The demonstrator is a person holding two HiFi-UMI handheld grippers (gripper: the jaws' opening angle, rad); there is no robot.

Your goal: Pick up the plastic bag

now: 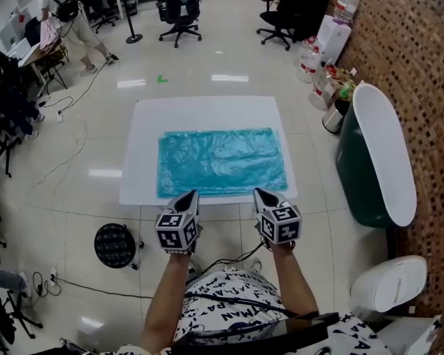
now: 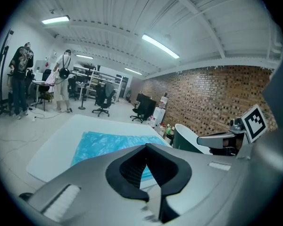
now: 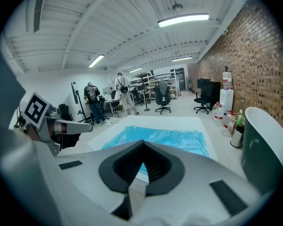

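A blue plastic bag lies flat and spread out on a white table. Both grippers hover side by side just short of the table's near edge, pointing at the bag without touching it. My left gripper is shut and empty, and so is my right gripper. In the left gripper view the closed tips point over the bag. From the right gripper view, the closed tips sit before the bag, with the left gripper alongside.
A dark green bin with a white lid stands right of the table beside the brick wall. Water bottles and office chairs stand beyond. On the floor at the left are a black round stool and cables. A person stands far back left.
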